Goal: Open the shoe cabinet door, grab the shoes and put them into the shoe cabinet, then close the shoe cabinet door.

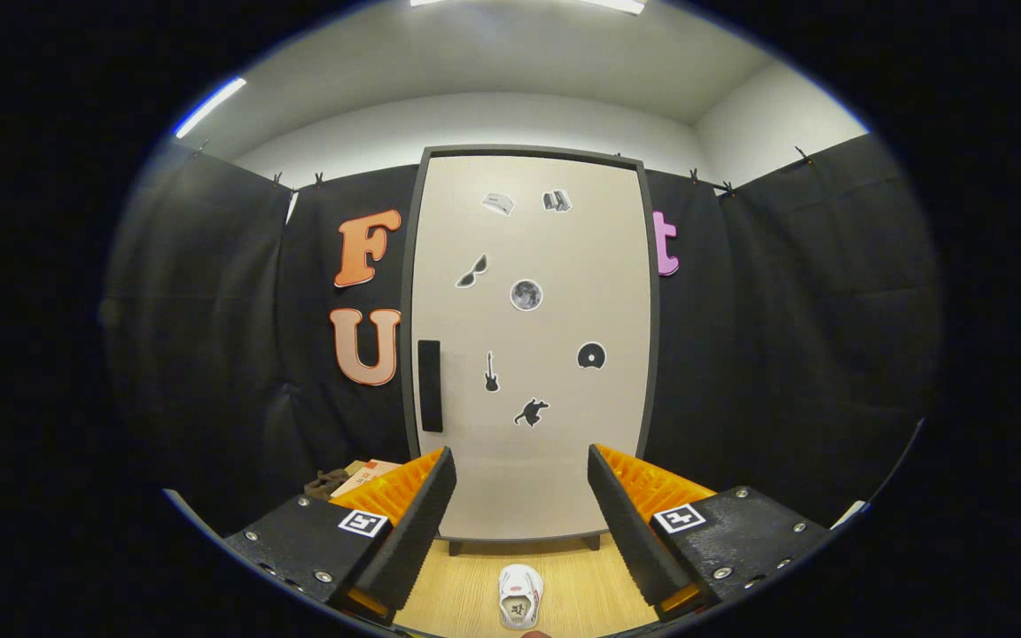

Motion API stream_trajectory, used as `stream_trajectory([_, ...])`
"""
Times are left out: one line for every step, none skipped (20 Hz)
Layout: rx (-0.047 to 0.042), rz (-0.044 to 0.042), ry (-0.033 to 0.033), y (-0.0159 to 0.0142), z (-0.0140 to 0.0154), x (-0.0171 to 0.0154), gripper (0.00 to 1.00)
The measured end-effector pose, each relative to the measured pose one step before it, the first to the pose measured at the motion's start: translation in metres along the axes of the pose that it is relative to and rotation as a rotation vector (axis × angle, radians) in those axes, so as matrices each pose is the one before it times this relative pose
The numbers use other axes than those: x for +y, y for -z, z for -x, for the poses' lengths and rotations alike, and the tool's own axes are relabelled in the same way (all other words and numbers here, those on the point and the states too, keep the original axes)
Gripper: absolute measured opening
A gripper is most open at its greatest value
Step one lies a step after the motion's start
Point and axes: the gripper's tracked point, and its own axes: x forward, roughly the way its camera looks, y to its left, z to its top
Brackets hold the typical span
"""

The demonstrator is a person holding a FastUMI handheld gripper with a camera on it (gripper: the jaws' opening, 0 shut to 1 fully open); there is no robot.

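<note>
A tall shoe cabinet stands against the black cloth wall, straight ahead of my fingers. Its pale door is closed, carries several small stickers, and has a dark vertical handle at its left edge. A small white shoe lies on the wooden floor in front of the cabinet, low between my two fingers and close to me. My gripper is open, with nothing between the fingers, and it is well short of the door.
Behind the left finger, some boxes and a dark object sit on the floor at the cabinet's left side. Black cloth walls enclose both sides. Light wooden floor runs from the cabinet's feet toward me.
</note>
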Motion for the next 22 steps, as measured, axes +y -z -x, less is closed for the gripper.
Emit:
stream_trajectory([0.00205, -0.00137, -0.00389, 0.00039, -0.00061, 0.00217, 0.93])
stream_trajectory([0.00051, -0.00152, 0.00072, 0.00002, -0.00188, 0.00027, 0.93])
stream_trajectory([0.00081, -0.00045, -0.00185, 0.00096, -0.00236, 0.0003, 0.93])
stream_trajectory([-0.00115, 0.00075, -0.0041, -0.00095, -0.00197, 0.00171, 0.93])
stream_trajectory([0.00276, 0.00076, -0.00351, 0.00118, -0.00189, 0.0037, 0.93])
stream_trajectory([0.00337, -0.00006, -0.00657, 0.00194, -0.00405, 0.00395, 0.94])
stream_trajectory([0.00287, -0.0009, -0.0086, 0.00044, -0.00378, 0.00445, 0.93])
stream_trajectory([-0.00029, -0.00196, -0.00761, -0.00035, -0.00393, 0.00489, 0.94])
stream_trajectory([0.00048, -0.00121, -0.01067, -0.00098, -0.00536, 0.00599, 0.94])
stream_trajectory([-0.00013, 0.00077, -0.01044, -0.00006, -0.00603, 0.00638, 0.94])
stream_trajectory([-0.00191, 0.00207, -0.00712, -0.00166, -0.00701, 0.00473, 0.93])
stream_trajectory([-0.00501, 0.00246, -0.00796, -0.00217, -0.00889, 0.0048, 0.93])
stream_trajectory([-0.007, 0.00081, -0.00755, -0.00231, -0.0094, 0.0054, 0.93])
stream_trajectory([-0.00226, 0.00132, -0.00828, -0.0015, -0.00877, 0.00485, 0.93])
stream_trajectory([-0.00025, -0.00004, -0.0087, -0.00017, -0.01013, 0.00444, 0.93])
stream_trajectory([-0.00255, -0.00256, -0.00869, -0.0008, -0.00925, 0.00528, 0.94])
stream_trajectory([-0.00337, -0.00487, -0.00844, -0.00088, -0.00956, 0.00518, 0.93])
stream_trajectory([-0.00081, -0.00534, -0.00853, 0.00022, -0.00985, 0.00454, 0.94])
stream_trajectory([0.00481, -0.00385, -0.00783, 0.00101, -0.0104, 0.00416, 0.94])
stream_trajectory([0.00428, -0.00078, -0.00387, 0.0021, -0.01007, 0.00291, 0.94])
stream_trajectory([0.00132, 0.00194, -0.00328, 0.00099, -0.01002, 0.0024, 0.94])
stream_trajectory([0.00221, 0.00329, -0.00187, 0.00212, -0.01038, 0.00323, 0.93])
